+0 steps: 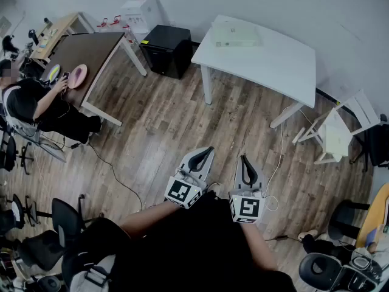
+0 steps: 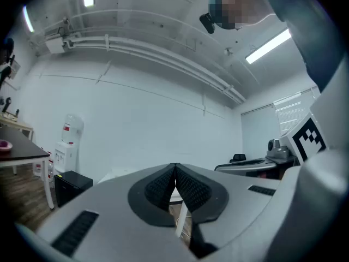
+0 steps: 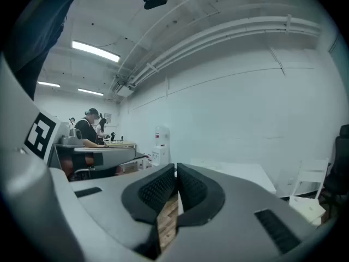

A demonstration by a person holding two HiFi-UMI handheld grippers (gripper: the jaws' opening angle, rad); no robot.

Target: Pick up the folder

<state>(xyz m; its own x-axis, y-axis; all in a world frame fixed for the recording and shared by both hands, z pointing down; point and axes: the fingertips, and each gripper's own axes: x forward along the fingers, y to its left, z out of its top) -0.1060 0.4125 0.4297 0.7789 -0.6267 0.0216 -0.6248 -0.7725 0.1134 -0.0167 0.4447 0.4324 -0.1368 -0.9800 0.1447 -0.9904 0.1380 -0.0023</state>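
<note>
The pale translucent rectangular folder (image 1: 236, 34) lies flat on the white rectangular table (image 1: 273, 59), at the table's far left corner close to the wall. Its long axis runs left to right in the head view, roughly along the table's far edge (which end is the spine I cannot tell). The left hand-held gripper (image 1: 206, 152) and the right hand-held gripper (image 1: 245, 160) are held side by side over the wood-plank floor (image 1: 158, 132), well apart from the table, both pointing towards it. Each has its ribbed black pads pressed together with nothing between them. A black box-shaped cabinet (image 1: 167, 49) stands just beside the table's left end.
</note>
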